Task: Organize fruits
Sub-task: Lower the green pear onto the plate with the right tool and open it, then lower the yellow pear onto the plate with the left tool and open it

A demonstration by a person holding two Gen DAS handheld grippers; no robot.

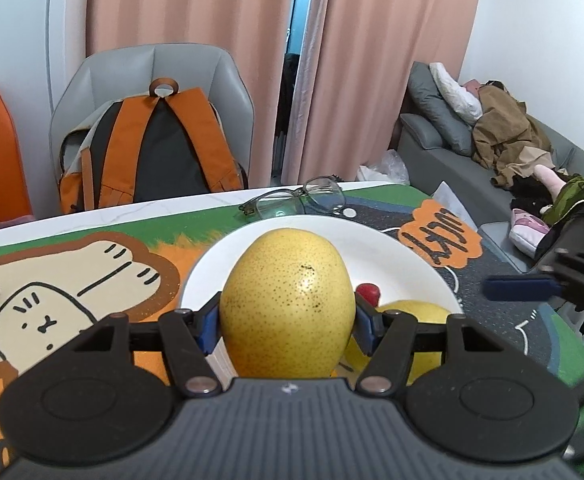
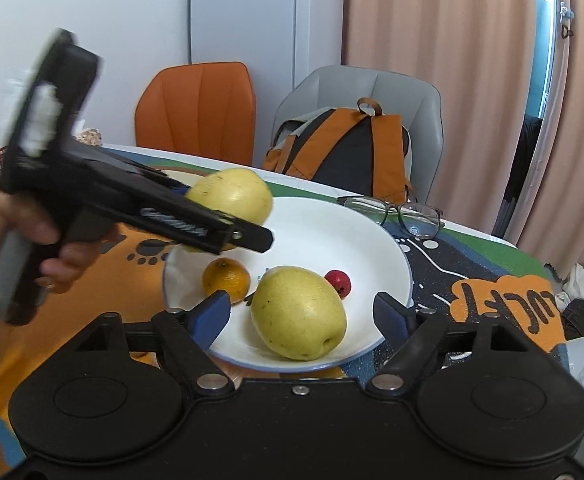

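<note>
**A pear held over the plate**

The left gripper (image 1: 286, 322) has its two blue pads pressed on both sides of a big yellow pear (image 1: 287, 304). The pear is up in the air, above the white plate (image 2: 332, 232). A hand (image 2: 20, 236) holds that gripper's handle.

The right gripper (image 2: 302, 316) has its fingers wide apart with nothing between them. It sits at the near edge of the plate.

On the plate lie a second yellow pear (image 2: 298, 312), a small orange (image 2: 226, 280) and a little red fruit (image 2: 338, 281). The orange is just beside the second pear.

The plate rests on a bright cartoon mat (image 1: 92, 268). A pair of glasses (image 1: 296, 198) lies on the mat behind the plate. An orange and black backpack (image 1: 160, 152) sits on a gray chair (image 1: 152, 68).
</note>
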